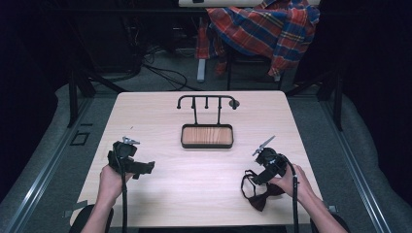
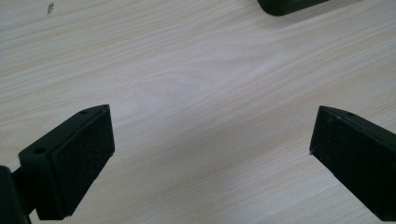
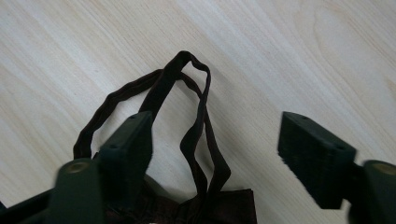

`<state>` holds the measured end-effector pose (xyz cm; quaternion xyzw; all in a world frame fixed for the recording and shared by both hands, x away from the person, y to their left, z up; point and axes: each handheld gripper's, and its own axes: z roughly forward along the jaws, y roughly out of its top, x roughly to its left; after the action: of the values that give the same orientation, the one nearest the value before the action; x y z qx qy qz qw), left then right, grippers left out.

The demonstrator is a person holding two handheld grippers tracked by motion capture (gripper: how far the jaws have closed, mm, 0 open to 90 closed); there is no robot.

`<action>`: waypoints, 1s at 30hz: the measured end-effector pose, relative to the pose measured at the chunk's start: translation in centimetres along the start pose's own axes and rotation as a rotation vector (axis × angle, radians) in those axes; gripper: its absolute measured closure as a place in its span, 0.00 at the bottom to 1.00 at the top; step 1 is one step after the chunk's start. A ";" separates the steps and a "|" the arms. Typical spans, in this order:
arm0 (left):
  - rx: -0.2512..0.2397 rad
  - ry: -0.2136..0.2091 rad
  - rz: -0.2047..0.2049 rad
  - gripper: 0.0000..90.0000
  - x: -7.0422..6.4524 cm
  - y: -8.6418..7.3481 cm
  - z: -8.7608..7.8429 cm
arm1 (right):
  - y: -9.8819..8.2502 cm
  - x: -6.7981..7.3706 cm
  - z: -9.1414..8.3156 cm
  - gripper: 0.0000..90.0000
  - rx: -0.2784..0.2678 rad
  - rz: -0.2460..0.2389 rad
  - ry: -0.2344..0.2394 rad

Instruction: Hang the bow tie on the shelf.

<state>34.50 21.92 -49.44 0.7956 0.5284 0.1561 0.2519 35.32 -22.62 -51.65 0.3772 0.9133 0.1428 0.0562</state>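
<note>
Work: picking up the dark bow tie, most likely to hang it on the black stand.
Done so far: nothing is lifted yet. The bow tie lies flat on the table.
Left to do: close on the strap, lift it, and carry it to a hook.
Bow tie spot: near the table's edge at about 4 o'clock, just under the right gripper.
Right gripper: spread wide, holding nothing. The strap loops lie between its jaws.
Left gripper: spread wide too, with only bare wood below it. It sits at about 8 o'clock.
Stand: at 12 o'clock, with a wooden tray at its foot and hooks on top.
In the way: nothing sits between the bow tie and the stand.
Far off: a checked shirt hangs on a chair behind the table.
</note>
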 end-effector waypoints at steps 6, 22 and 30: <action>-0.001 0.002 0.000 0.00 0.0 0.0 -0.1 | -0.1 0.4 0.4 0.50 0.016 -0.015 -0.001; 0.005 0.004 0.005 0.00 -0.1 0.0 0.1 | -0.3 0.4 1.3 0.77 0.086 -0.042 0.004; 0.007 0.002 0.005 0.00 -0.1 -0.1 0.1 | -0.4 0.4 1.5 0.91 0.108 -0.043 0.000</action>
<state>34.47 21.84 -49.55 0.7976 0.5273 0.1559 0.2481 35.10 -22.33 -53.18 0.3601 0.9275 0.0923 0.0387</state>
